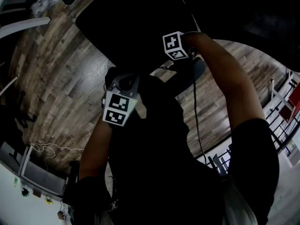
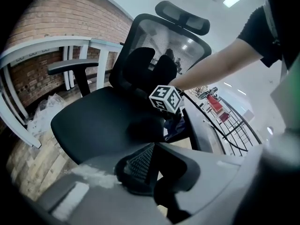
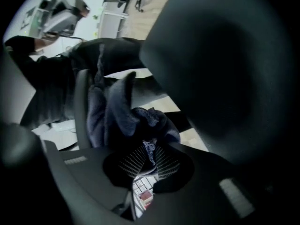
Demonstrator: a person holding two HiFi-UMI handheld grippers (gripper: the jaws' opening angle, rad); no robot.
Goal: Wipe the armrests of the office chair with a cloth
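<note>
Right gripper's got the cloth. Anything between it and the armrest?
Nothing visible. The right gripper is shut on the cloth, which looks pressed against the near armrest. The far armrest, across the seat, is also bare.

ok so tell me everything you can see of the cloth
The dark blue fabric cloth looks soft and is crumpled into thick, bunched folds. A narrow part of it is pinched between the shut jaws of the right gripper, and the bulk bulges out beyond them. It lies against the grey padded armrest of the office chair. In the left gripper view only a small blue patch of it shows beside that armrest.
</note>
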